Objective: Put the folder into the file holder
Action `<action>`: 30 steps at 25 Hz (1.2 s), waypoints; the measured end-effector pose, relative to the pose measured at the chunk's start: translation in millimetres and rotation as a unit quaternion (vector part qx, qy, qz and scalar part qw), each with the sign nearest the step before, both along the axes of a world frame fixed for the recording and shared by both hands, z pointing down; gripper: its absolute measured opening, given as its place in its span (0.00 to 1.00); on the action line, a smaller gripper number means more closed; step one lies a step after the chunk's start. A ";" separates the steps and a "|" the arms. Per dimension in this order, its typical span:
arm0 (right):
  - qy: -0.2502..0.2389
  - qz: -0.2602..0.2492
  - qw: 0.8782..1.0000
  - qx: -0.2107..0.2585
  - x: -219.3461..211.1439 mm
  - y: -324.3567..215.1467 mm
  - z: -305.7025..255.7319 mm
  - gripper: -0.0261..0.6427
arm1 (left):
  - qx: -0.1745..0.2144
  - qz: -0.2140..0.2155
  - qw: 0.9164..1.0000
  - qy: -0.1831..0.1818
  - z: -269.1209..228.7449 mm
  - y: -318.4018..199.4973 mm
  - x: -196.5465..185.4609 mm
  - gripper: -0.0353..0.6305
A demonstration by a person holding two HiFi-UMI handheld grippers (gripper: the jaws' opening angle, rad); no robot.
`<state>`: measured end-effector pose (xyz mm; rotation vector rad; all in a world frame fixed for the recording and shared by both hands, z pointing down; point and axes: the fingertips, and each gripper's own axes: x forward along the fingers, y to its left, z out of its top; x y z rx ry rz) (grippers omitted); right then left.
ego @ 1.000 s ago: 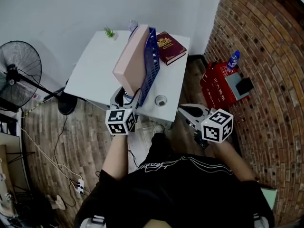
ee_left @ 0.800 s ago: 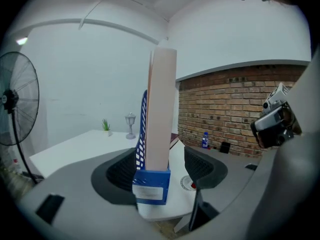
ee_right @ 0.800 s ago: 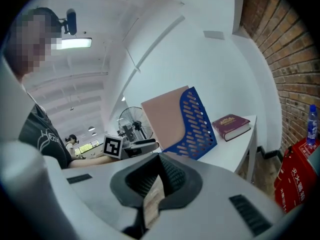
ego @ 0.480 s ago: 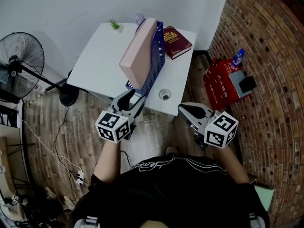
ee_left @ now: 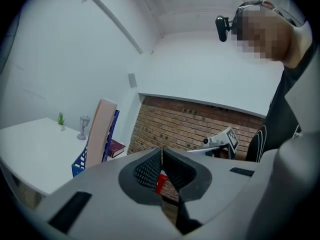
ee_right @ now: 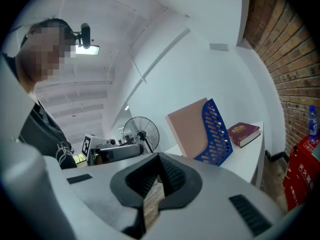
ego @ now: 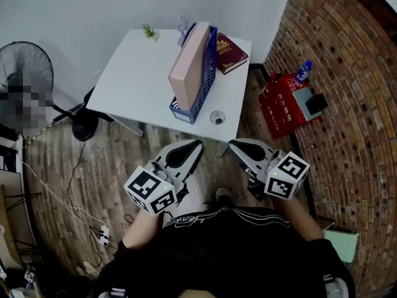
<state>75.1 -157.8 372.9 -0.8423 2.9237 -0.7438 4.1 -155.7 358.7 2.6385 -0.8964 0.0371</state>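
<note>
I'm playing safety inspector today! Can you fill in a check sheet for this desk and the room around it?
Surface: white table, set against the wall.
Job's things: pink folder stands upright inside the blue file holder.
Clutter: red book, small plant, little ornament, small round thing near the front edge.
Grippers: left gripper has just closed with nothing between its jaws; right gripper shut, empty; both are off the table.
Cables: a cable runs over the floor to a power strip.
Surroundings: fan, brick wall, red box with a bottle by it, wooden floor.
</note>
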 end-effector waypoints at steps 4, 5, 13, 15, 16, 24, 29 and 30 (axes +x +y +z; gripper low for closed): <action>0.012 0.023 1.000 0.000 -5.6 13.0 2.7 0.04 | -0.009 -0.018 1.000 -0.002 0.5 11.3 -13.4 0.11; 0.014 0.026 1.000 0.002 -8.1 17.0 2.4 0.04 | -0.011 -0.020 1.000 -0.001 0.9 15.7 -16.6 0.11; 0.016 0.026 0.999 0.019 -22.4 37.2 -11.2 0.04 | -0.031 -0.037 0.999 -0.023 7.0 27.2 -31.4 0.11; 0.013 0.030 0.999 0.018 -21.7 39.4 -11.8 0.04 | -0.031 -0.036 0.998 -0.030 7.7 28.7 -31.4 0.11; 0.012 0.031 0.999 0.017 -21.6 39.9 -11.4 0.04 | -0.032 -0.036 0.998 -0.032 8.3 29.2 -31.5 0.11; 0.020 0.030 0.999 0.024 -17.8 39.9 -16.9 0.04 | -0.028 -0.035 0.999 -0.029 5.7 24.9 -28.7 0.11; 0.021 0.027 0.999 0.032 -13.6 33.6 -23.9 0.04 | -0.021 -0.039 0.998 -0.037 0.8 19.8 -26.6 0.11; 0.021 0.026 0.999 0.032 -13.5 32.7 -24.7 0.04 | -0.020 -0.040 0.998 -0.040 0.5 19.0 -26.8 0.11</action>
